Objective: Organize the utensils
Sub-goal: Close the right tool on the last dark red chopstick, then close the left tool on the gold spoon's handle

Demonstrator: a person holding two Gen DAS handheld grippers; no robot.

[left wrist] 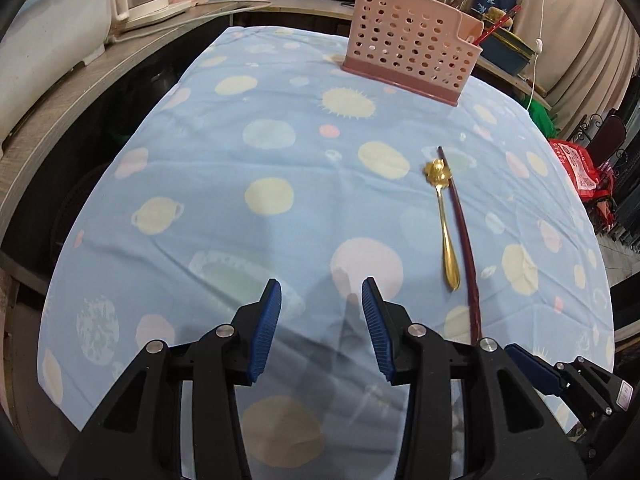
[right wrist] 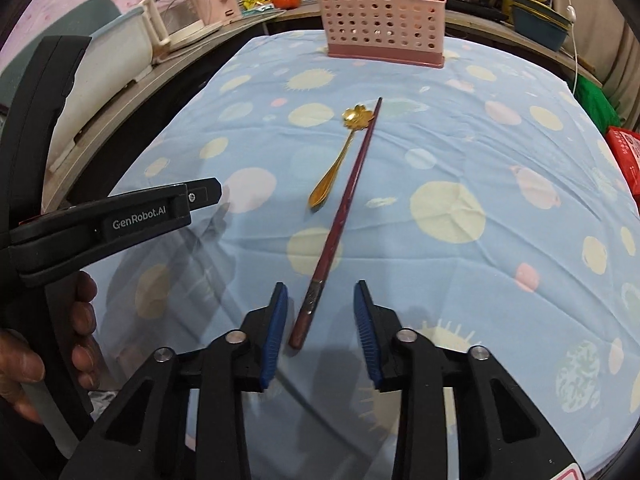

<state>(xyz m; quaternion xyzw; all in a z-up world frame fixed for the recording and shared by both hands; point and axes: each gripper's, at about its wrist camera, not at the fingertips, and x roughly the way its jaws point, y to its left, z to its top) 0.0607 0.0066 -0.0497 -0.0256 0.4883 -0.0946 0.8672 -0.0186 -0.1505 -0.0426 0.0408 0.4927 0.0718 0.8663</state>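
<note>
Right wrist view: the right gripper [right wrist: 320,328] straddles the chopstick's [right wrist: 340,216] near end with fingers parted, not gripping, while gold spoon [right wrist: 340,160] and chopstick lie short of the pink holder [right wrist: 380,20], unsorted.

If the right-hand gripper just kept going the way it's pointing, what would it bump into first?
Most likely the dark red chopstick: its thick end lies between the right gripper's open fingers, untouched. Just beyond it is the blue tablecloth. Depth is hard to judge here.

The tablecloth [right wrist: 460,152] was pale blue with pastel planets — spoon [right wrist: 340,156] gold, chopstick [right wrist: 348,208] maroon, perforated holder [right wrist: 376,16] pink.
</note>
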